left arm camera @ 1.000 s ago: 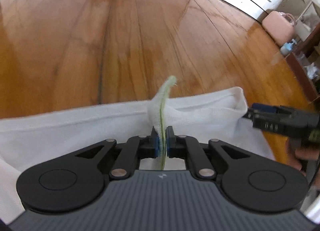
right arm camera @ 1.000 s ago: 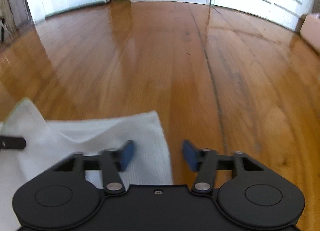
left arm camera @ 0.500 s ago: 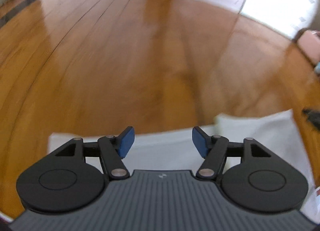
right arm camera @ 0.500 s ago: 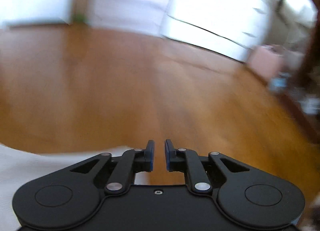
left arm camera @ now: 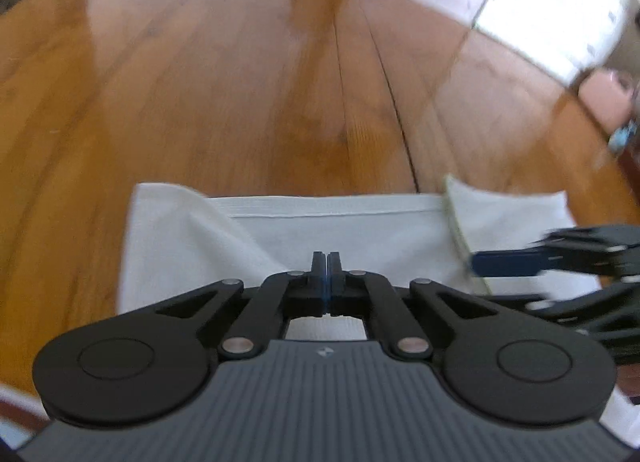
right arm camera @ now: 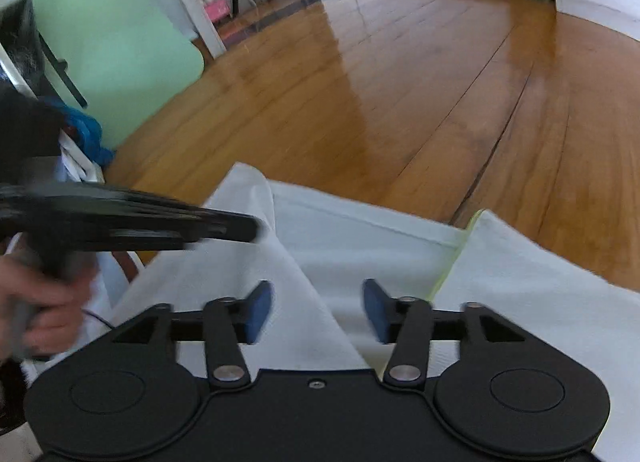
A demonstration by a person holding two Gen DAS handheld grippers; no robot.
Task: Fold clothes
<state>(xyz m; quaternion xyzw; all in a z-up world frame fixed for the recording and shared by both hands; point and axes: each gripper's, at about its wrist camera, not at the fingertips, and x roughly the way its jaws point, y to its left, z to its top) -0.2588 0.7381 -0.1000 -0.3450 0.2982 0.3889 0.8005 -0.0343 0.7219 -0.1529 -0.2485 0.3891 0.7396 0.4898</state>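
Note:
A white garment [left arm camera: 340, 234] with a pale green trim [left arm camera: 456, 218] lies flat on the wooden floor [left arm camera: 240, 82]. Its left side is folded in as a diagonal flap [left arm camera: 180, 234]. My left gripper [left arm camera: 326, 282] is shut, and the flap's edge runs straight into its closed fingertips. In the right wrist view the left gripper [right arm camera: 240, 228] shows side-on, its tip at that flap [right arm camera: 260, 274]. My right gripper [right arm camera: 316, 302] is open just above the garment [right arm camera: 360, 238], with nothing between its blue pads [right arm camera: 258, 312]. The left wrist view shows the right gripper [left arm camera: 520, 282] near the green trim.
A person's hand [right arm camera: 44, 302] holds the left gripper's handle. A pink case [left arm camera: 604, 98] and white cabinets [left arm camera: 560, 2] stand at the far right. A pale green panel [right arm camera: 100, 42] and blue cloth [right arm camera: 86, 134] are at the left. Bare floor [right arm camera: 440, 82] stretches beyond the garment.
My left gripper let go of the green-trimmed fold, opened, then shut at the left flap. My right gripper shut, then opened again and swung left over the garment.

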